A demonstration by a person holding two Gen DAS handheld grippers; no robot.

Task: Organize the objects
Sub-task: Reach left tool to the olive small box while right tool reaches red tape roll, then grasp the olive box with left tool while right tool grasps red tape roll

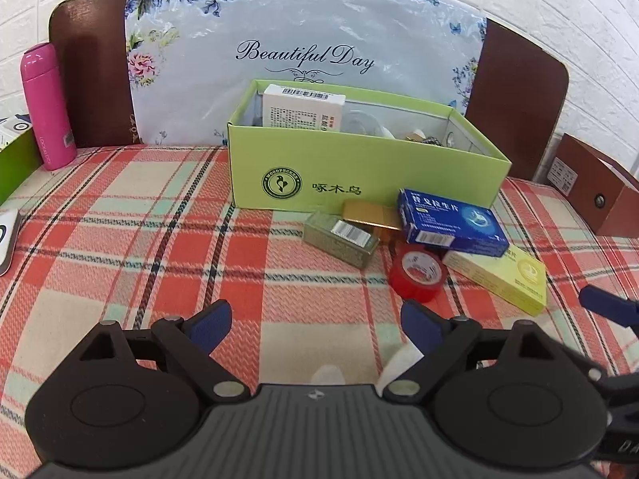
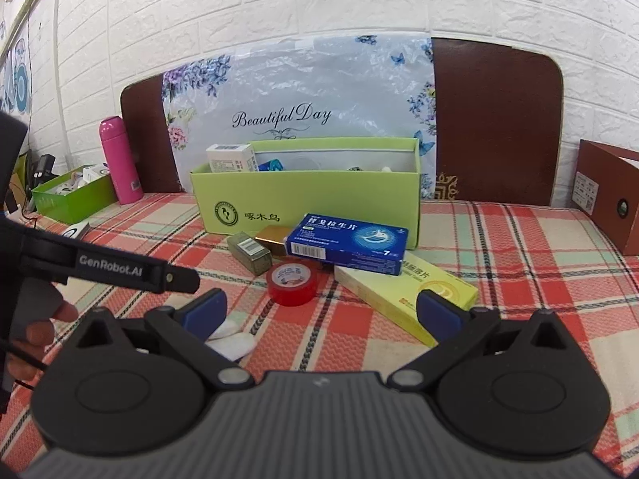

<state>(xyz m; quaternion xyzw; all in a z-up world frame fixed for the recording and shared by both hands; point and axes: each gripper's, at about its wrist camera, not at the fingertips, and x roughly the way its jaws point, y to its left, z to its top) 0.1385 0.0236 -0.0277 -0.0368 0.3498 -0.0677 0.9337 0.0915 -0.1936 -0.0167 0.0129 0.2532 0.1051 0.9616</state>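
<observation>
A light green open box [image 1: 359,175] [image 2: 303,203] stands on the plaid cloth and holds a white carton [image 1: 303,107] and other small items. In front of it lie a blue medicine box [image 1: 451,221] [image 2: 347,243], a yellow box [image 1: 499,275] [image 2: 403,291], a red tape roll [image 1: 417,275] [image 2: 293,281], a grey-green small box [image 1: 339,239] [image 2: 249,253] and a gold box [image 1: 371,215] [image 2: 271,239]. White cotton pads [image 2: 233,339] [image 1: 395,367] lie near me. My left gripper [image 1: 315,327] is open and empty. My right gripper [image 2: 323,311] is open and empty, short of the tape.
A pink bottle [image 1: 46,107] [image 2: 120,159] and a dark green box [image 2: 72,195] stand at the left. A brown box [image 1: 595,191] [image 2: 611,195] stands at the right. A brown headboard [image 2: 495,127] with a flowered plastic bag [image 1: 303,52] is behind.
</observation>
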